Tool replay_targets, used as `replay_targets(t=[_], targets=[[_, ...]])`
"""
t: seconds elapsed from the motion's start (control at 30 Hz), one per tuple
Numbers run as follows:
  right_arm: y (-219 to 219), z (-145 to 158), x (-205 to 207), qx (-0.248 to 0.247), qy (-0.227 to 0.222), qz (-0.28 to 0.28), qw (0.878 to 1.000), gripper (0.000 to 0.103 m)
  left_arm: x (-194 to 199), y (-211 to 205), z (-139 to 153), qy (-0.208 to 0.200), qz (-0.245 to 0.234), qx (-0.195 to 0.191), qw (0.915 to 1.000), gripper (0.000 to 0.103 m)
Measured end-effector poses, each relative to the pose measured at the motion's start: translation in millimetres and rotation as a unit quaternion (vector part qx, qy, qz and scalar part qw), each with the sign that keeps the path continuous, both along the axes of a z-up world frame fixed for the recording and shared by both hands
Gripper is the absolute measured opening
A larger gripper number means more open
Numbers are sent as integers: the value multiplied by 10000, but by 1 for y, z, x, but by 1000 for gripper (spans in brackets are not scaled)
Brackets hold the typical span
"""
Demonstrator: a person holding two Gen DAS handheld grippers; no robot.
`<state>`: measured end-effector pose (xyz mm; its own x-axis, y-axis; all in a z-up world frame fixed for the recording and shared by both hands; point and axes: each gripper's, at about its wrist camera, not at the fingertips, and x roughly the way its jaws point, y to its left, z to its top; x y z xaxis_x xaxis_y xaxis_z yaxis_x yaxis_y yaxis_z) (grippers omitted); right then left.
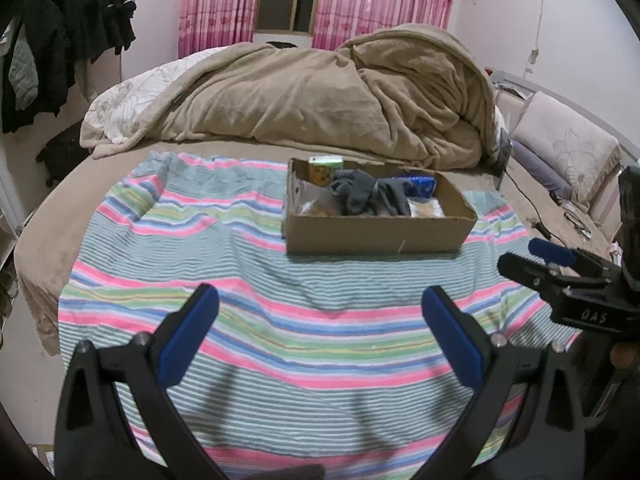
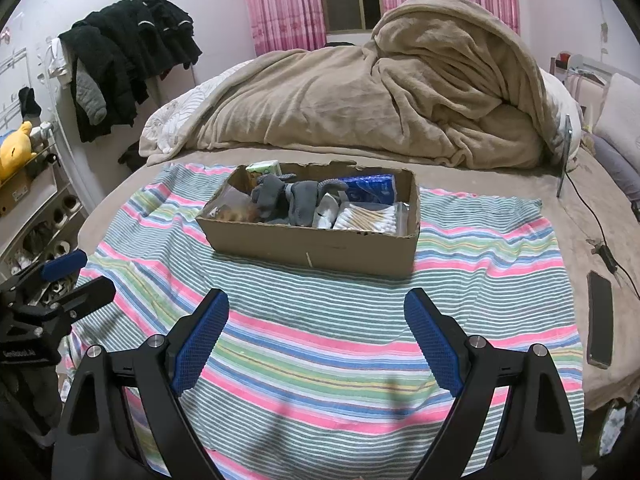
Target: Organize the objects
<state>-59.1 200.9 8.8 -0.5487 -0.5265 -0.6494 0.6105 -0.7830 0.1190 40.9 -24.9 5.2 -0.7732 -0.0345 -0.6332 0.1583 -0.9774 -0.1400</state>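
Observation:
A brown cardboard box [image 1: 376,234] [image 2: 316,246] stands on a striped cloth [image 1: 280,320] [image 2: 340,344] on the bed. In it lie grey socks [image 1: 366,196] [image 2: 288,198], a green carton [image 1: 325,168] [image 2: 262,169], a blue packet [image 1: 418,185] [image 2: 370,188], a pack of cotton swabs [image 2: 370,216] and a clear bag [image 2: 236,210]. My left gripper [image 1: 320,300] is open and empty over the cloth, short of the box; it also shows at the left of the right wrist view [image 2: 82,276]. My right gripper [image 2: 316,304] is open and empty, beside the left one [image 1: 524,258].
A heap of beige blanket [image 1: 340,96] [image 2: 400,92] lies behind the box. A phone [image 2: 600,320] and a charger cable [image 2: 592,220] lie on the bed at the right. Dark clothes [image 2: 128,60] hang at the left, above shelves with shoes [image 2: 44,232].

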Motion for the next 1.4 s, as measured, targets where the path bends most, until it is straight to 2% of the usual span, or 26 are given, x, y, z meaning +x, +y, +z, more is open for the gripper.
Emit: replay_targets(t=[0.33, 0.57, 1.4], targets=[[2, -3, -8, -9, -27, -31, 10000, 91, -6, -2, -6, -133, 48, 13, 9999, 102], [1, -3, -9, -20, -26, -23, 10000, 91, -8, -7, -8, -128, 152, 22, 9998, 102], [-5, 1, -10, -17, 42, 101, 9999, 91, -8, -7, -6, -79, 54, -45, 9999, 102]])
